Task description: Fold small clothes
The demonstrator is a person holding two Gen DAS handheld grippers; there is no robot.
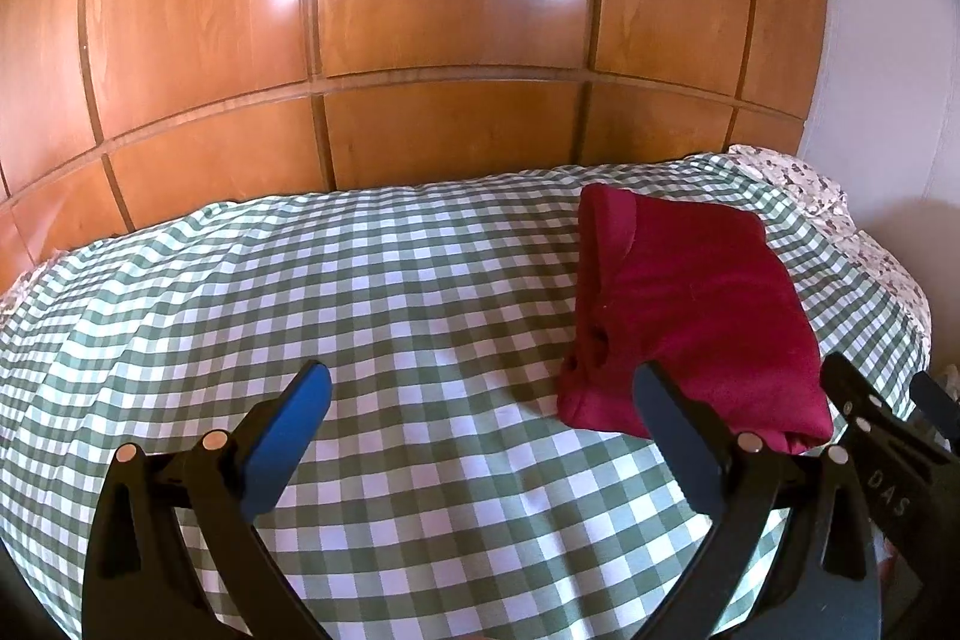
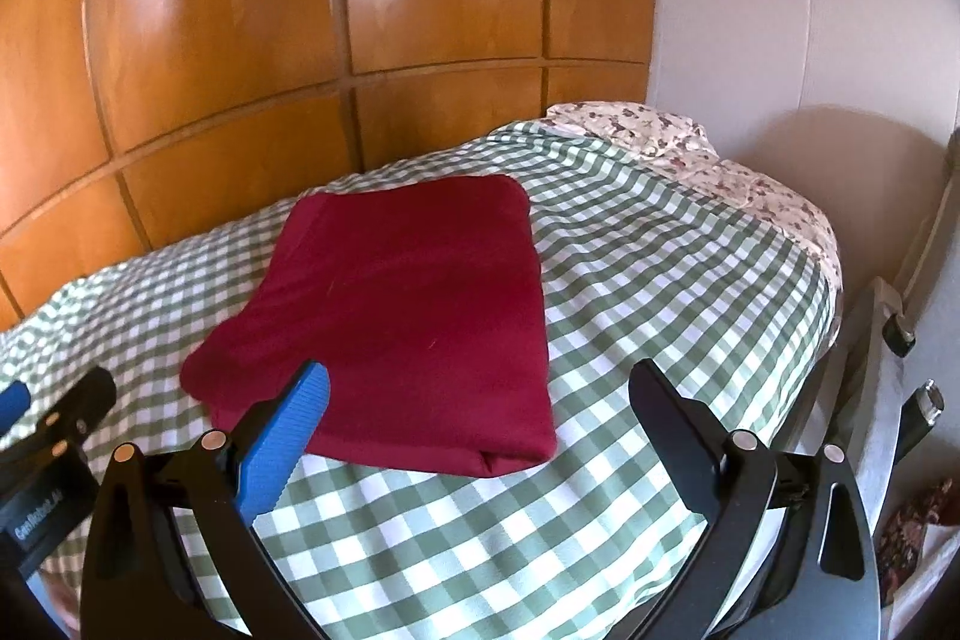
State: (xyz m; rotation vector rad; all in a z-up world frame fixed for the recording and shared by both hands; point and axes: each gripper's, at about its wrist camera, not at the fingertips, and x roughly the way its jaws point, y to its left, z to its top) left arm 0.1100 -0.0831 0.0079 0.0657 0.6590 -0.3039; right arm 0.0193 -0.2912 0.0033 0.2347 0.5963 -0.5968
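Observation:
A dark red garment (image 1: 690, 316) lies folded into a flat rectangle on the green-and-white checked bed cover (image 1: 360, 292). In the right wrist view the garment (image 2: 408, 316) sits left of centre on the cover (image 2: 660, 280). My left gripper (image 1: 483, 388) is open and empty, hovering above the cover just left of the garment's near edge. My right gripper (image 2: 480, 388) is open and empty, above the garment's near edge. The right gripper's body shows at the right edge of the left wrist view (image 1: 888, 436); the left gripper shows at the left edge of the right wrist view (image 2: 54, 424).
A wooden panelled wall (image 1: 420, 40) runs behind the bed. A floral pillow (image 2: 690, 148) lies at the far right corner by a white wall (image 2: 780, 10). The bed's right edge drops off next to a metal frame (image 2: 888, 340).

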